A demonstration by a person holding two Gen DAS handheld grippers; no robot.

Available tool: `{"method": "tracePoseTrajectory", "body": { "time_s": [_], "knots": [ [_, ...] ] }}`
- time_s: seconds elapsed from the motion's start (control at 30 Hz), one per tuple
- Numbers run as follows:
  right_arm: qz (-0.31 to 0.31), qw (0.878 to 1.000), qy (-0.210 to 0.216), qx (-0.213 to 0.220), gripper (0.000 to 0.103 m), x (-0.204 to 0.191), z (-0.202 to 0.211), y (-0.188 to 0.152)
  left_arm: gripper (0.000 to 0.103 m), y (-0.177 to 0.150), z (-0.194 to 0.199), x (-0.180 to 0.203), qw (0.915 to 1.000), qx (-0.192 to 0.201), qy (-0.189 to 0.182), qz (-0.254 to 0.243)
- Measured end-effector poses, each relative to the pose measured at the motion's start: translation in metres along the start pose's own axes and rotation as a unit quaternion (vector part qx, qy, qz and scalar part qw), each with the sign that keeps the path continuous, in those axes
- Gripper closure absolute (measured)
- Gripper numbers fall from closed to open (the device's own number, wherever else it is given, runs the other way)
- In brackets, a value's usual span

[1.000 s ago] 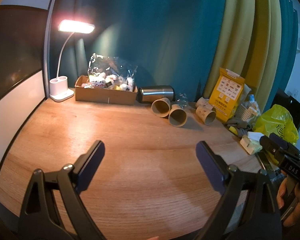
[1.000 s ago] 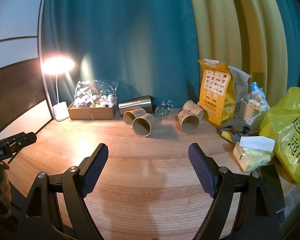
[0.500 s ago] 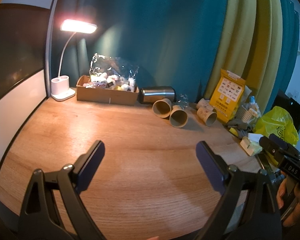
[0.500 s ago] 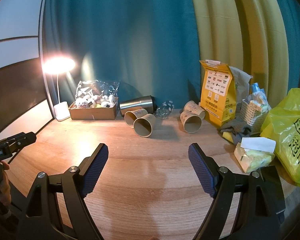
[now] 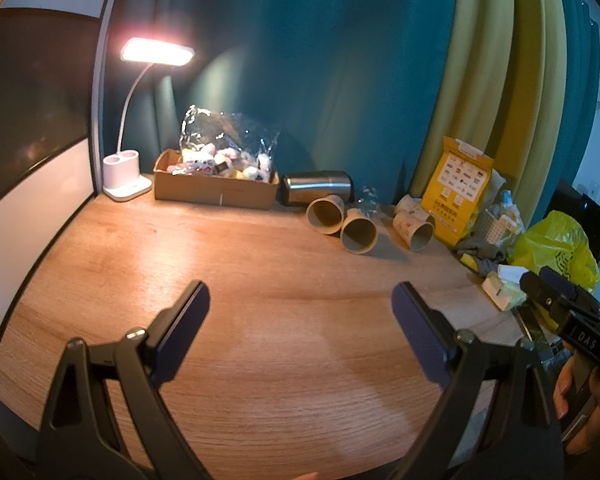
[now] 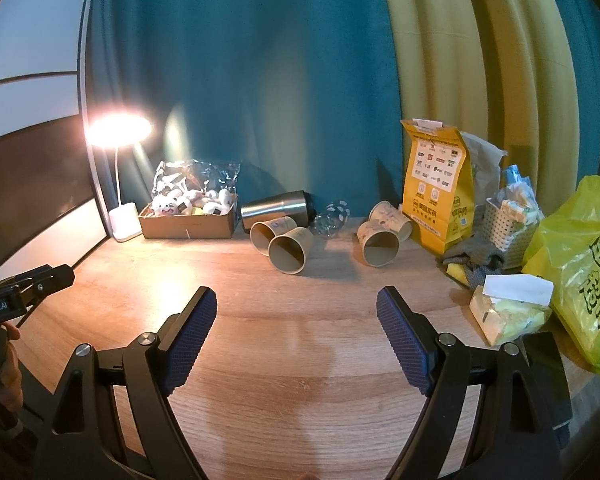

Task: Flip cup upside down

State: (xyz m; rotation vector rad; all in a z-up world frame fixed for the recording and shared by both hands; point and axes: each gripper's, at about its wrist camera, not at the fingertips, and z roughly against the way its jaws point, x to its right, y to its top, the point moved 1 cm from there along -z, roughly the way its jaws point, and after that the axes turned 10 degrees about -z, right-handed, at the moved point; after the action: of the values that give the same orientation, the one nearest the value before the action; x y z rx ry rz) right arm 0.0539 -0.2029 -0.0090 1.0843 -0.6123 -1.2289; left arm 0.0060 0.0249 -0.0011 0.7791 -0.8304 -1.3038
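While both tools hover: nothing is held in either.
Left gripper (image 5: pixel 300 320): black frame, flat dark-blue pads spread wide over bare wood.
Right gripper (image 6: pixel 296 332): ribbed blue pads (image 6: pixel 190 340), likewise wide apart.
Paper cups (image 6: pixel 287 249): tan, tapered, four lying on their sides near the curtain, mouths facing the cameras; two touch in a pair, two more lie right.
Table (image 6: pixel 300 380): smooth light woodgrain.
Steel tumbler (image 6: pixel 276 210): brushed cylinder, on its side behind the pair.
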Motion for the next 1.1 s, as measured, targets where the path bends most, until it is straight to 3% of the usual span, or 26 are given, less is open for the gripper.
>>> {"method": "tracePoseTrajectory", "body": {
  "time_s": [0.33,0.43,0.57,0.83,1.1],
  "knots": [
    [-0.008,1.000,0.005,-0.004,0.018,0.014,-0.009,0.000,0.009,0.001,-0.020,0.009,0.9995,-0.029,0.005,-0.008],
    [-0.017,1.000,0.007,-0.005,0.018,0.024,-0.015,0.001,0.009,0.006,-0.040,0.013,0.9986,-0.049,-0.014,-0.013],
    [-0.040,0.999,0.013,-0.014,0.018,0.045,-0.036,0.006,0.009,0.016,-0.088,0.014,0.9950,-0.092,-0.037,-0.011],
    [-0.068,0.998,0.000,-0.018,0.018,0.090,-0.087,0.026,0.009,0.056,-0.169,0.052,0.9887,-0.130,-0.059,-0.045],
    [-0.111,0.993,-0.007,-0.030,0.018,0.131,-0.134,0.040,0.009,0.100,-0.265,0.104,0.9782,-0.165,-0.042,-0.119]
  ]
}}
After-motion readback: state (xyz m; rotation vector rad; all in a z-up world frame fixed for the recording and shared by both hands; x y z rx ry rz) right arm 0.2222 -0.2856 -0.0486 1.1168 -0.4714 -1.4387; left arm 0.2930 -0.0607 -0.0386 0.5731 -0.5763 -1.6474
